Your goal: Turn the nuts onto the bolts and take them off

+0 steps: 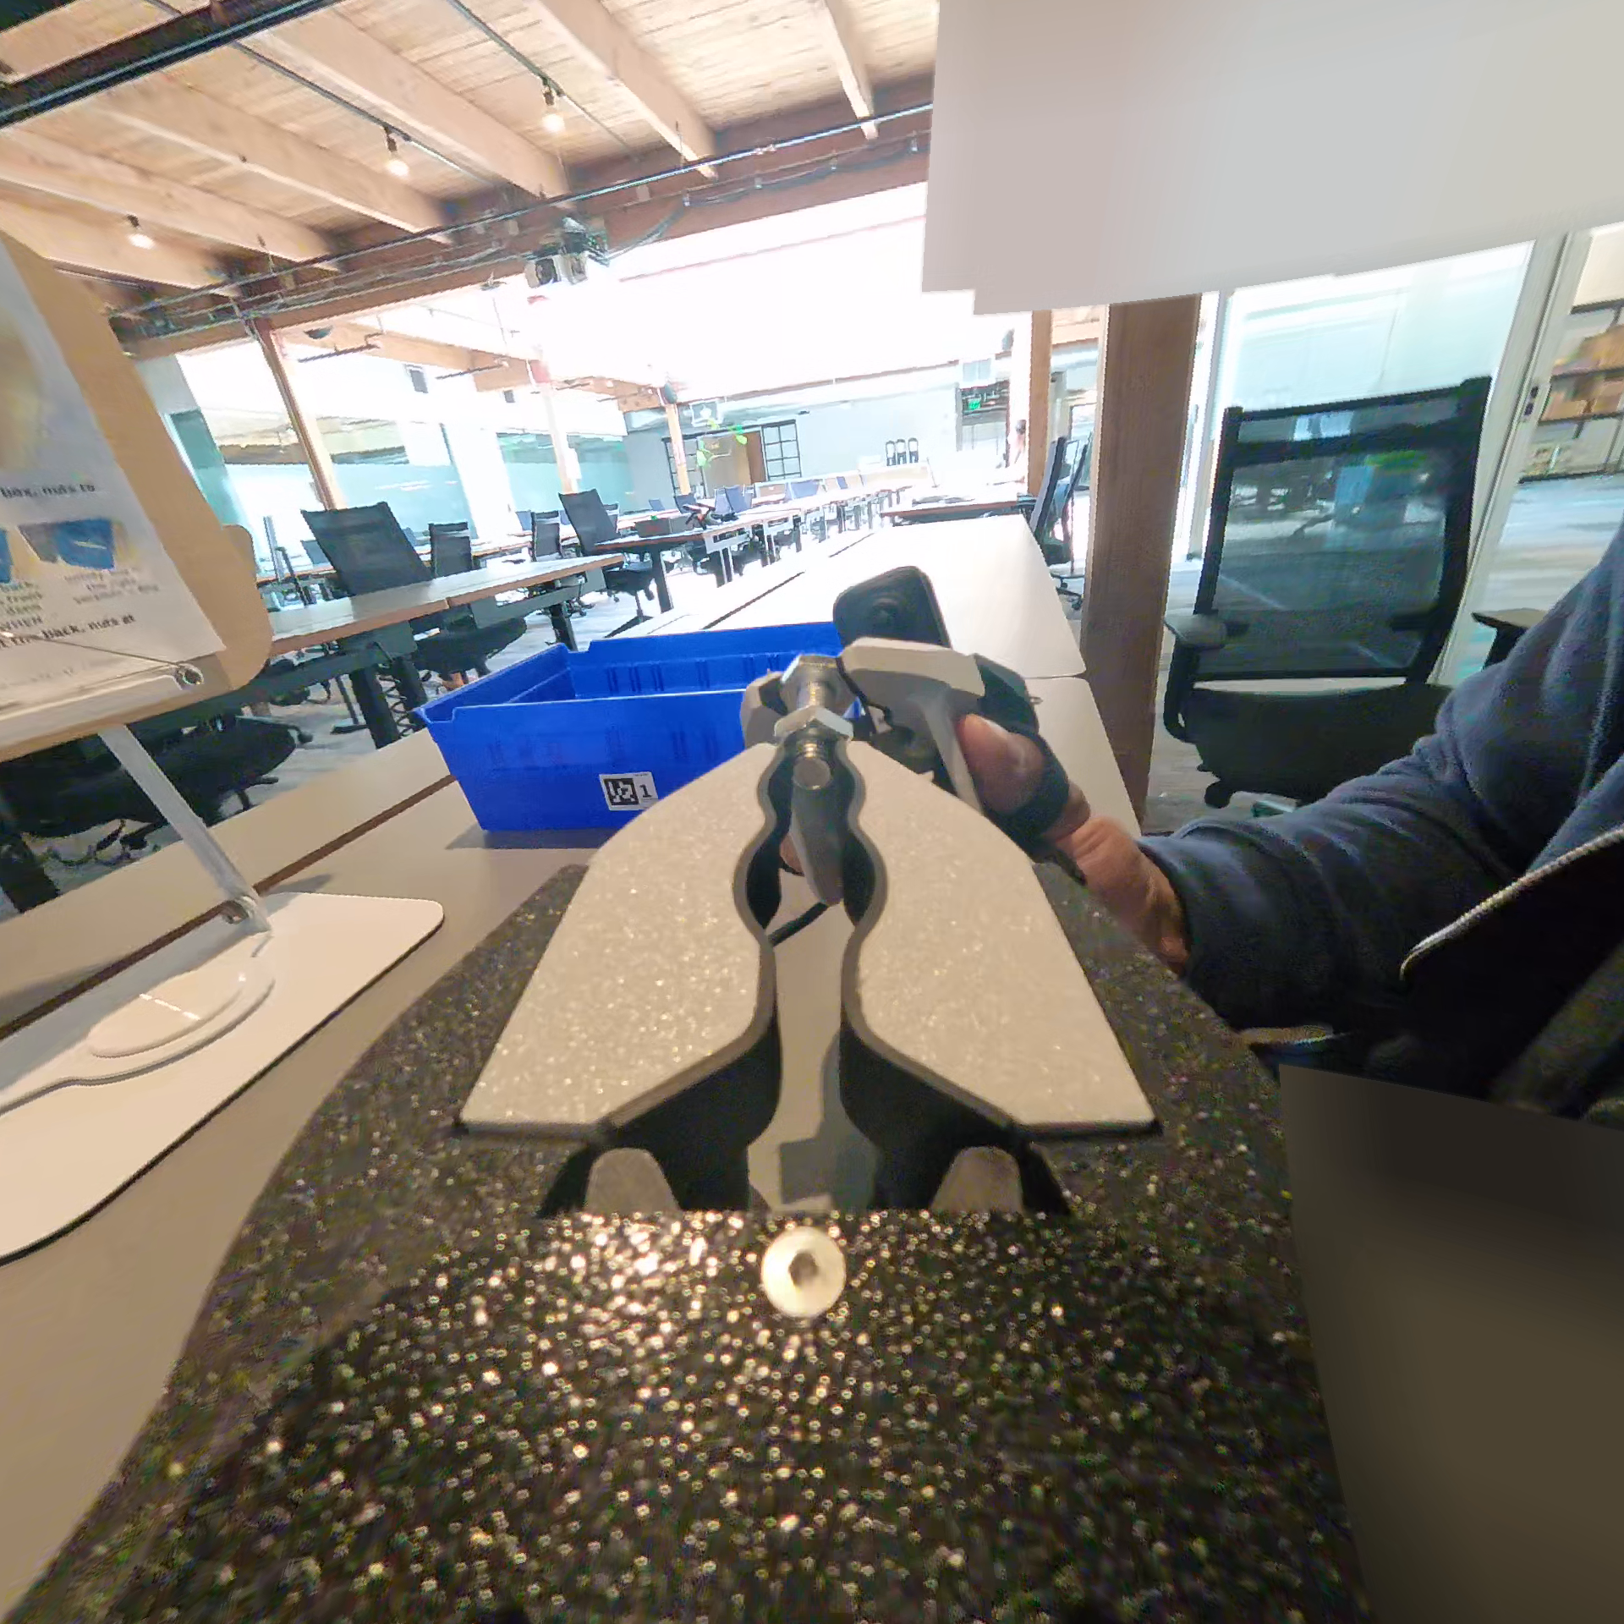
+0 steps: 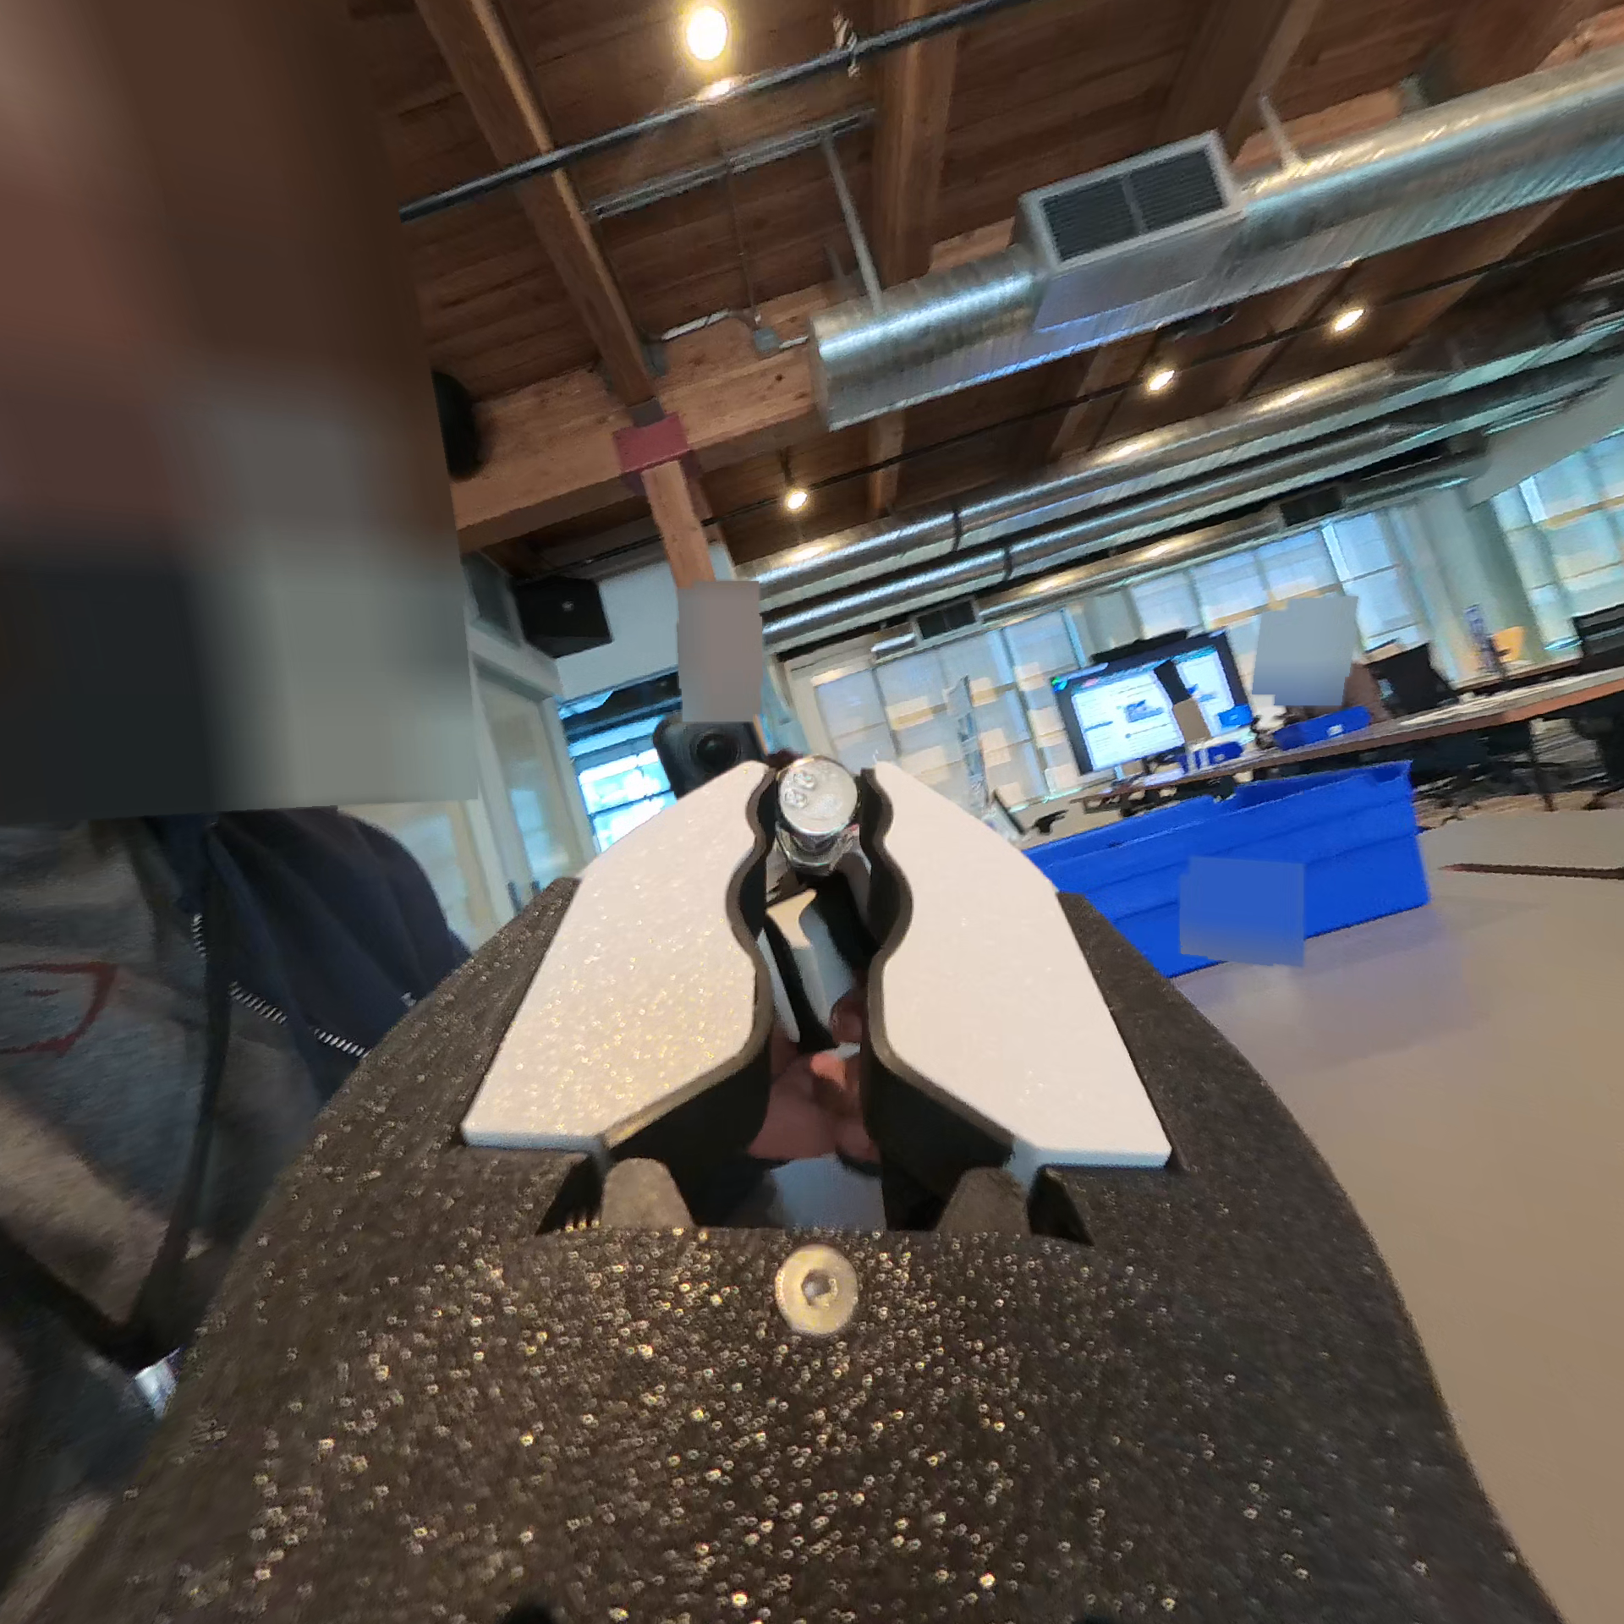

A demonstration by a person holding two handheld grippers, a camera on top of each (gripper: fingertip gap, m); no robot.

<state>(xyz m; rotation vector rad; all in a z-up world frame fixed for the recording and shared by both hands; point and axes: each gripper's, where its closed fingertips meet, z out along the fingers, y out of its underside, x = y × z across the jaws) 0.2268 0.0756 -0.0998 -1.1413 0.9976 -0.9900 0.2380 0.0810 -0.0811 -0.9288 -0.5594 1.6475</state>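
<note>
Both grippers meet in the air above the table (image 1: 369,844), in front of a blue bin (image 1: 562,738). The left gripper (image 1: 804,773) is clamped on the threaded end of a bolt (image 1: 808,703) carrying a nut (image 1: 804,725), while the right gripper (image 2: 813,808) pinches the bolt's head end

A large open-plan office with an industrial look. Rows of long desks (image 1: 492,589) and black mesh office chairs (image 1: 1336,562) stretch back beneath exposed wooden ceiling beams (image 2: 527,176), silver ventilation ducts (image 2: 967,325) and track lights. A big lit display screen (image 2: 1142,703) stands by the windows.
</note>
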